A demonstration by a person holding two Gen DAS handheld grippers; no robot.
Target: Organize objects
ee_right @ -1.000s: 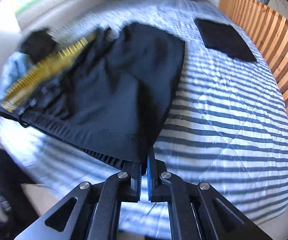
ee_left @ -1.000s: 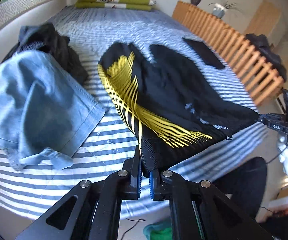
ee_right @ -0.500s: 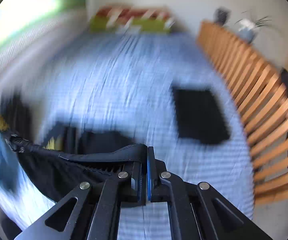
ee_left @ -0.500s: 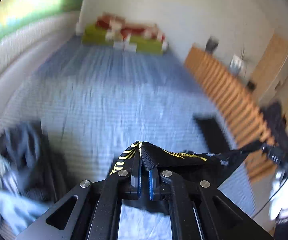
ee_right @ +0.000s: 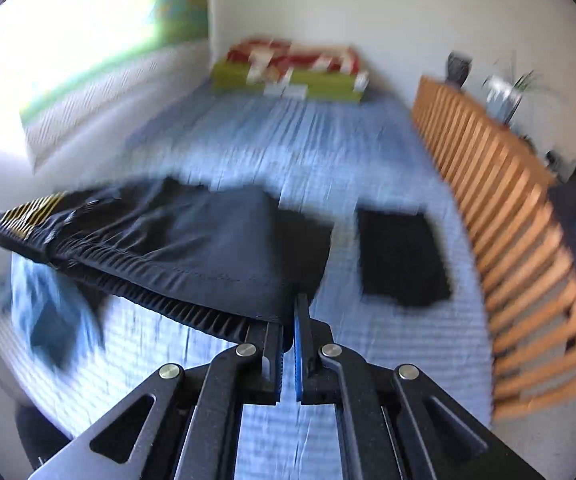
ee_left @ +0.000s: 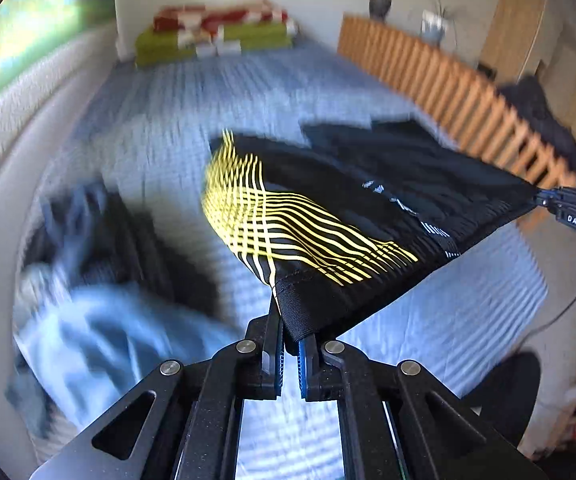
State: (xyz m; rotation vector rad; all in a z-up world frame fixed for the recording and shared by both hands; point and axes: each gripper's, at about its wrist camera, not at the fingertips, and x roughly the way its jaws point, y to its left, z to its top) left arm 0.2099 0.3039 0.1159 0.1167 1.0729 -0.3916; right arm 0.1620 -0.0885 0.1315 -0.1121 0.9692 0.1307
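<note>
Black shorts with yellow wavy stripes (ee_left: 327,216) hang stretched in the air above the striped bed (ee_left: 192,120). My left gripper (ee_left: 291,332) is shut on one end of their waistband. My right gripper (ee_right: 289,316) is shut on the other end; the shorts (ee_right: 192,248) spread to the left of it. The right gripper also shows at the right edge of the left wrist view (ee_left: 567,208). The far ends of the legs trail toward the bedspread.
A folded black garment (ee_right: 399,256) lies on the bed near the wooden slatted rail (ee_right: 519,220). Blue jeans (ee_left: 100,344) and dark clothes (ee_left: 100,224) lie at the left. Folded green and red blankets (ee_left: 216,32) sit at the bed's far end.
Both grippers lifted the shorts off the bed and swung them up, then lowered them somewhat. The shorts now hang stretched between the grippers, spread out flatter above the bedspread.
</note>
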